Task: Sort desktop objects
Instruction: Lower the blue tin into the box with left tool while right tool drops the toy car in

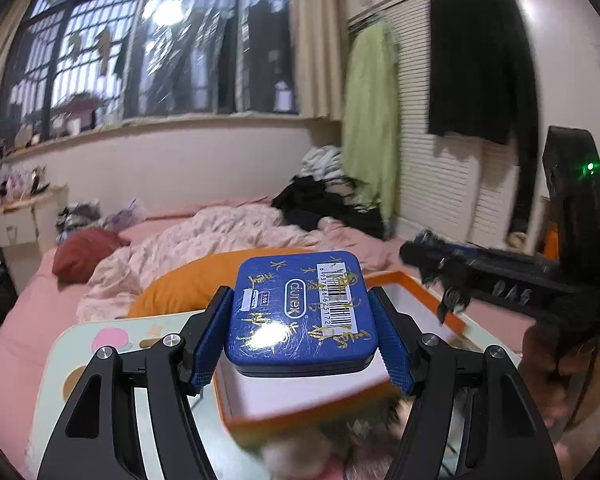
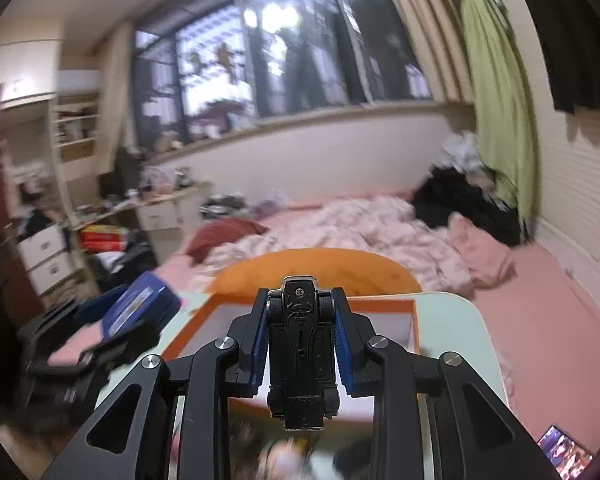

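While both hands hang above the surface (image 2: 456, 320), I see my left claw (image 1: 300, 336) pinching a blue tin (image 1: 302, 312) by its two sides, the blue pads (image 1: 210, 336) flat against it. It lies level between the fingers, lid up, with a barcode sticker and gold lettering on top (the brand reads upside down from here). Under it sits an orange box (image 1: 428, 288) with a white inside, its near rim blurred.

My right claw (image 2: 300, 344) is pressed in on a small black toy car (image 2: 301, 356), underside facing the camera, nose pointing away along the fingers. The pads (image 2: 260, 344) grip it on both flanks. Below and beyond it, the same orange box (image 2: 414, 324) rests on the pale green surface, which stands over a pink bed (image 2: 540, 320). An orange cushion (image 2: 320, 268) lies just behind the surface's far edge.

From the right view, the tin (image 2: 140, 308) shows at the left, held clear of the surface, beside the box rather than over its middle. From the left view, the right claw (image 1: 452, 296) comes in from the right edge, over the box's far corner. What lies at the bottom of both views is too smeared for me to tell.
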The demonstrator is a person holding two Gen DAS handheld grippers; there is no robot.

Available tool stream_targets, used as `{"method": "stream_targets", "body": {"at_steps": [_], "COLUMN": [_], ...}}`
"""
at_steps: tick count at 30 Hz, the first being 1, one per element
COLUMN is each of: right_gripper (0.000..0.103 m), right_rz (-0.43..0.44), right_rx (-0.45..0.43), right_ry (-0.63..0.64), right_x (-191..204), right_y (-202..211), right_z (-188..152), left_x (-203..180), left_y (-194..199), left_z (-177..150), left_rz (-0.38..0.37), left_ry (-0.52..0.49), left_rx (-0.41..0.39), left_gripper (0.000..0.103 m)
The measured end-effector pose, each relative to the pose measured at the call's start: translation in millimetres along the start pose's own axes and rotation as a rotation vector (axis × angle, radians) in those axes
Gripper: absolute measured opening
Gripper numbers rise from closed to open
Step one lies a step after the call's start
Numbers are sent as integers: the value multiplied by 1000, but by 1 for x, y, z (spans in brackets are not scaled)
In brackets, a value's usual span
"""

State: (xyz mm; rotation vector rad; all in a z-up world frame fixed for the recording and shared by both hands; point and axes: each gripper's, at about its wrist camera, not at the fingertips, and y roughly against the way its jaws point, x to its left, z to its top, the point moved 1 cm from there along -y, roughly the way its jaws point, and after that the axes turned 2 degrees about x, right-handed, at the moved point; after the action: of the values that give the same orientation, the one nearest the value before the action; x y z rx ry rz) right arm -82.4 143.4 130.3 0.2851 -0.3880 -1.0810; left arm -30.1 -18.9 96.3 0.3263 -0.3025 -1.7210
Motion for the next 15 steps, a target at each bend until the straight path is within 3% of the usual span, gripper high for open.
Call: {"method": "stream_targets", "body": {"at_steps": [3, 6, 9, 11, 12, 15], "right_gripper": [29, 38, 60, 77, 80, 90], "right_rz": [-94, -76, -81, -72, -65, -24], "right_rx": [119, 157, 92, 7, -16, -69], "right_ry": [-8, -32, -26, -9, -5, 32], "right_x": [-6, -12, -11, -7, -6, 2], "right_y": [-52, -65, -43, -12, -3, 33], "right_z": [-2, -16, -19, -18, -17, -27], "left_x": [15, 27, 29, 26, 24, 16], "left_y": [-41, -55, -39, -22, -11, 19], "left_z": [-4, -15, -18, -16, -17, -22], "left_rz": [7, -2, -15, -18, -20, -61], "left_ry": [63, 135, 141, 124, 115, 75], "left_rx": [120, 171, 146, 124, 112, 100], "left_gripper": [68, 68, 69, 77, 83, 83]}}
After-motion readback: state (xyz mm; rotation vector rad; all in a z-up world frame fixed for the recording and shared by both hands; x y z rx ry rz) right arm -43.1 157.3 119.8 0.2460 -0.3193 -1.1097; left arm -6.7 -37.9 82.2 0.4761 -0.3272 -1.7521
